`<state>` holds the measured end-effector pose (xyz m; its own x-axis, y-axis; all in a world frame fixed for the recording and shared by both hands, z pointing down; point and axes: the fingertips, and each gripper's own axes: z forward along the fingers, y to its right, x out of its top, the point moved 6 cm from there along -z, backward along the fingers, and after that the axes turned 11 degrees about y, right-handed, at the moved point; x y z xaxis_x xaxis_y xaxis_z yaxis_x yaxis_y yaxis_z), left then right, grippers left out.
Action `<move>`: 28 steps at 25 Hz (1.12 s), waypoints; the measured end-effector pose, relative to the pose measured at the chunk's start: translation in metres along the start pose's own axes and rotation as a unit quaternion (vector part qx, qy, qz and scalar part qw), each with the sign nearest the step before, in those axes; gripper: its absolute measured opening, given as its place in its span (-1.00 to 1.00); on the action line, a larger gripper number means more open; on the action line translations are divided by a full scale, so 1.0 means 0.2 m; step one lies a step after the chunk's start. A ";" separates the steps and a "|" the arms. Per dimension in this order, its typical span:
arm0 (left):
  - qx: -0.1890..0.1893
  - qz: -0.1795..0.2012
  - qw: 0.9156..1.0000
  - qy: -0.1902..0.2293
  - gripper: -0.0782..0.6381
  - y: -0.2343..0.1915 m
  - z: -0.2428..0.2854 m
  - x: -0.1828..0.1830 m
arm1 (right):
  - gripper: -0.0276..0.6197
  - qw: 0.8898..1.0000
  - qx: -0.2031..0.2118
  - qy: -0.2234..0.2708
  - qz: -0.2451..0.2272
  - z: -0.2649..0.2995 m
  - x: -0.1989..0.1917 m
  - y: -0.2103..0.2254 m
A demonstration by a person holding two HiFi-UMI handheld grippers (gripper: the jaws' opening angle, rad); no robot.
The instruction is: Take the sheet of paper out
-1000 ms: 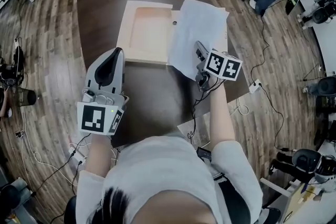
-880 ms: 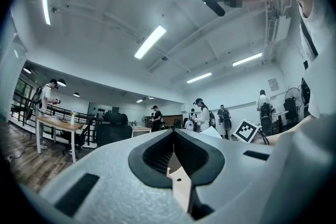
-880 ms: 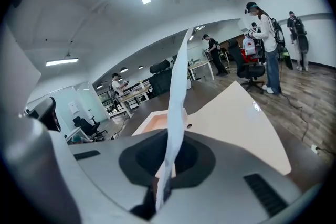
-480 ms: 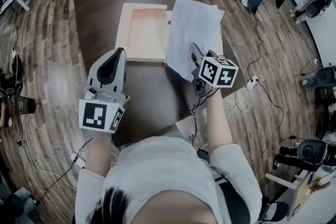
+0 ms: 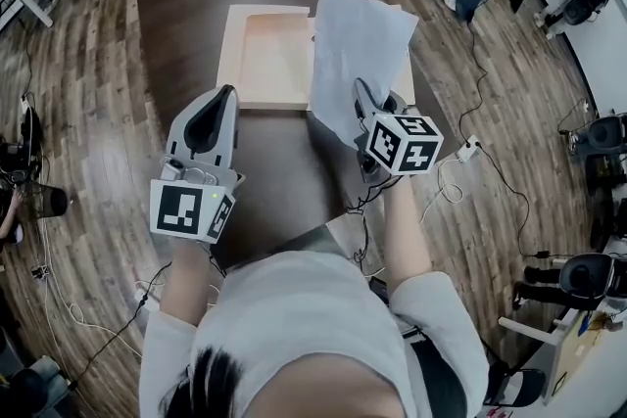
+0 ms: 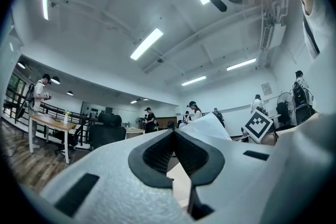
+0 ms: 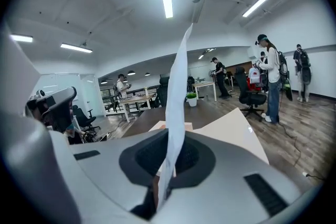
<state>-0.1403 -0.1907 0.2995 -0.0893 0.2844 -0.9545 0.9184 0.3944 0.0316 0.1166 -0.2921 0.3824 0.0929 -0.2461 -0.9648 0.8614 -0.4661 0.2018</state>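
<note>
Pinching the sheet of paper [image 5: 361, 39] by its near edge, the right gripper [image 5: 360, 98] kept both jaws pressed on it, and the page stood upright, lifted above the open beige case [image 5: 263, 59] on the dark table [image 5: 186, 5]. Near the case's near left corner hovered the left gripper [image 5: 221, 98], jaws together and empty.

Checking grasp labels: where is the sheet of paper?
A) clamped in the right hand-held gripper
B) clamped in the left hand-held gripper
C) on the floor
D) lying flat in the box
A: the right hand-held gripper is shut on the sheet of paper, which stands edge-on between its jaws.
</note>
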 end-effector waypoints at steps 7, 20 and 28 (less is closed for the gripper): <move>-0.002 -0.002 1.000 -0.001 -0.76 0.00 -0.03 0.00 | -0.87 0.999 -0.004 0.025 -0.025 -0.07 0.04 -0.07; -0.015 -0.004 1.000 0.002 -0.76 0.01 -0.07 0.04 | -0.87 0.995 -0.012 0.073 -0.068 -0.20 0.11 -0.21; -0.023 -0.009 1.000 0.001 -0.76 0.03 -0.08 0.04 | -0.87 0.989 -0.025 0.100 -0.106 -0.28 0.14 -0.26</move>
<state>-0.1417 -0.1714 0.2964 -0.1067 0.2787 -0.9544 0.8981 0.4389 0.0277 0.1023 -0.2262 0.3345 0.0009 0.0275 -0.9996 0.8956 -0.4447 -0.0114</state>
